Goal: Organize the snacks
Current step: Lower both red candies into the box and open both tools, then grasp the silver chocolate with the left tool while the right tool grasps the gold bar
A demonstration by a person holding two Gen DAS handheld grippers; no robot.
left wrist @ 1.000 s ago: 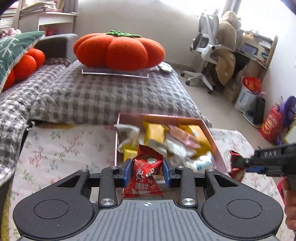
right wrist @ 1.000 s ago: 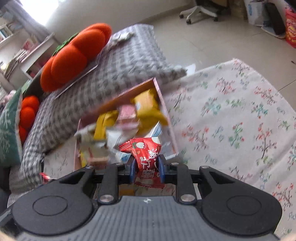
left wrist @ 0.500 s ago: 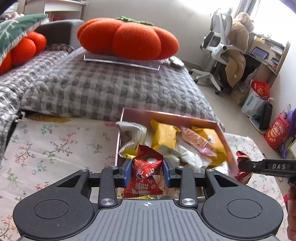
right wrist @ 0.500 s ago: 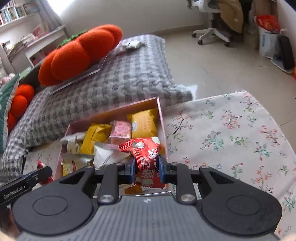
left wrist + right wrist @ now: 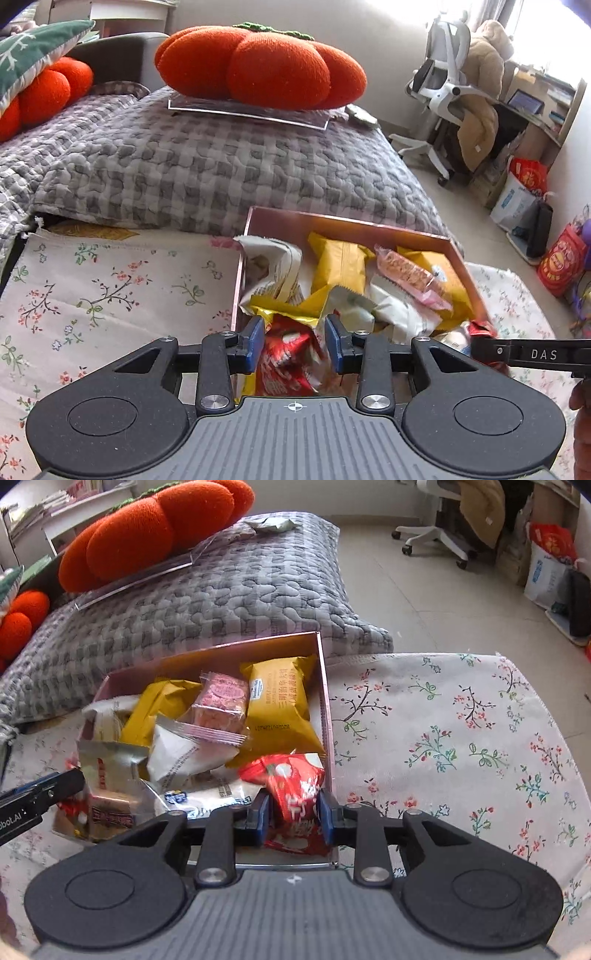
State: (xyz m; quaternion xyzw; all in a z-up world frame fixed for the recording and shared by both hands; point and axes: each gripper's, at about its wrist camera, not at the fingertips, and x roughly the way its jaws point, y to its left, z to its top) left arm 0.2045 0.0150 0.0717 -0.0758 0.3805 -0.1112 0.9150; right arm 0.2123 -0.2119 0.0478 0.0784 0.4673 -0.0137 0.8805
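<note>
Left tongs (image 5: 294, 345) part-open over the near left end of the pink box (image 5: 354, 227); pads clear of the red snack packet (image 5: 286, 360), which sits loose between them, blurred, dropping onto the pile. Right tongs (image 5: 292, 814) also part-open at the near right corner, second red packet (image 5: 293, 794) between the jaws, contact on the left pad unclear. Both tongs have just been opening. Packets look light, crinkly, slippery; best pinched across the puffed middle or a sealed end. Farther in: yellow packets (image 5: 279, 698), pink bar (image 5: 219, 705). A second ago both packets were clamped higher, short of the box on the floral worktop (image 5: 461, 720).
</note>
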